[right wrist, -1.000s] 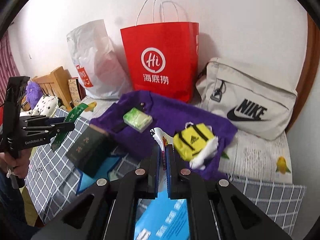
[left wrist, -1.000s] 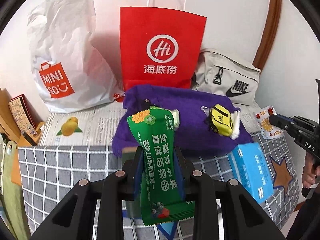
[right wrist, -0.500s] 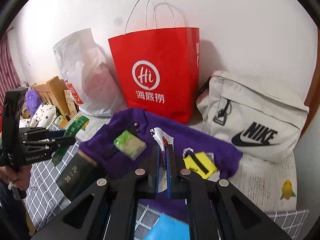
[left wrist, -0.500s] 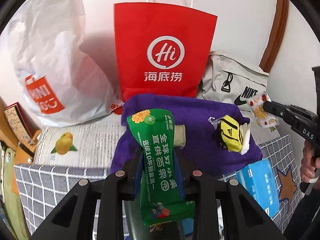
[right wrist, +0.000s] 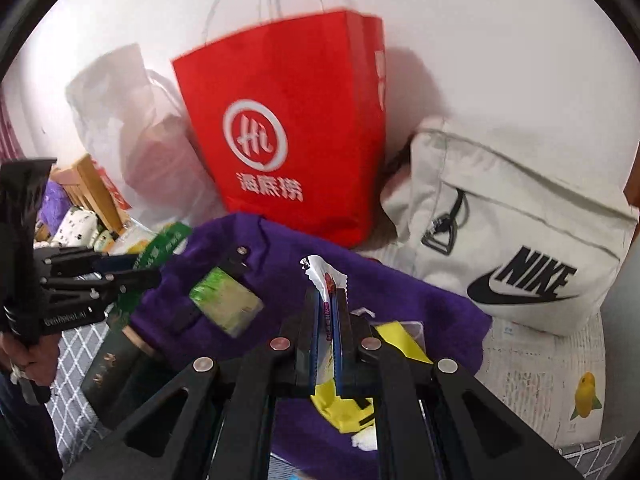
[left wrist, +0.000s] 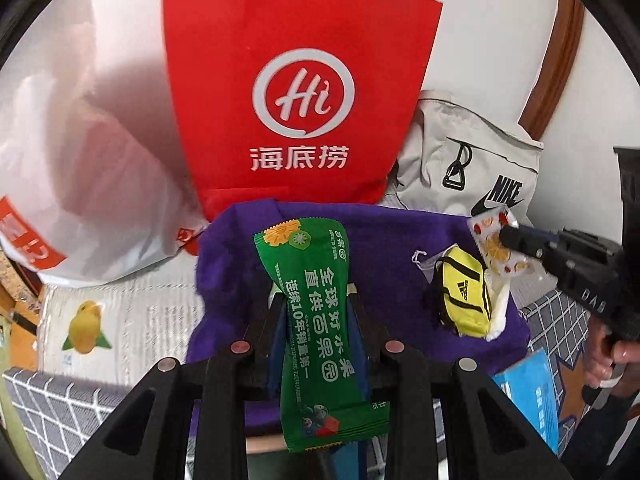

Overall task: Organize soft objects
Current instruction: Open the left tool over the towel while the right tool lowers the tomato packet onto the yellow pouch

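Observation:
My left gripper (left wrist: 318,300) is shut on a green snack packet (left wrist: 316,320) with white Chinese lettering, held upright over a purple cloth (left wrist: 384,248) on the bed. My right gripper (right wrist: 325,300) is shut on a thin white fruit-print packet (right wrist: 323,280); the left wrist view shows that packet (left wrist: 494,246) at the right gripper's tips (left wrist: 506,236). A yellow pouch (left wrist: 464,296) on a white cloth lies on the purple cloth. A pale green tissue pack (right wrist: 226,304) also lies there. A red paper bag (left wrist: 296,92) stands behind, against the wall.
A white plastic shopping bag (left wrist: 88,168) stands left of the red bag and a beige Nike bag (right wrist: 516,240) to its right. A blue tissue pack (left wrist: 530,396) and a dark booklet (right wrist: 110,364) lie on the checked bedsheet (left wrist: 60,404). A person's hands hold both grippers.
Both grippers have moved closer to the red bag and the wall, still holding their packets. The red bag and purple cloth loom larger in both views.

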Available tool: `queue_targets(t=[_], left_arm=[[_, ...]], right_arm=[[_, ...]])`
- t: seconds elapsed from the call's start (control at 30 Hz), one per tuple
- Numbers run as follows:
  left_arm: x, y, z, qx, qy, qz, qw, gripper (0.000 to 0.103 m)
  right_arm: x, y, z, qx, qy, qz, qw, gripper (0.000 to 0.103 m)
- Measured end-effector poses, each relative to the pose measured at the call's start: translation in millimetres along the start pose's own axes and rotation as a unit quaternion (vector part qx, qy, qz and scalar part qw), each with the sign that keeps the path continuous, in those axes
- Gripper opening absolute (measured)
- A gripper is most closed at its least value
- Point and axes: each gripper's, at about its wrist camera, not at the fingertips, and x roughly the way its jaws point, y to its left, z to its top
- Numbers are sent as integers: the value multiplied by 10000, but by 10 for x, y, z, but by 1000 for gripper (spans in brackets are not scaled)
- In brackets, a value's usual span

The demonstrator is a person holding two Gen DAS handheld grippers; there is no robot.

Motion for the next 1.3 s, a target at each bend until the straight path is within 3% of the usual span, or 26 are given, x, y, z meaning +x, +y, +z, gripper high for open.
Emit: queue_targets(t=[0.27, 0.67, 0.83, 0.93, 1.3], left_arm=[[351, -52, 50, -94, 239, -284, 9993, 27], [682, -299, -53, 204, 743, -503, 9958, 28], [747, -312, -45, 179, 808, -466, 9955, 28], [756, -311, -47, 192, 821, -488, 9952, 30], [849, -338, -56, 129, 858, -400, 9954, 35]], right_arm=[[304, -158, -71, -7, 508, -349, 9981, 6], [500, -222, -176, 73, 942, -66, 9955, 10], [563, -181, -180, 43, 1043, 145, 9944, 20], [579, -133, -184, -54, 1108, 137, 9937, 43], [390, -150, -129, -143, 910, 18, 9957, 50]])
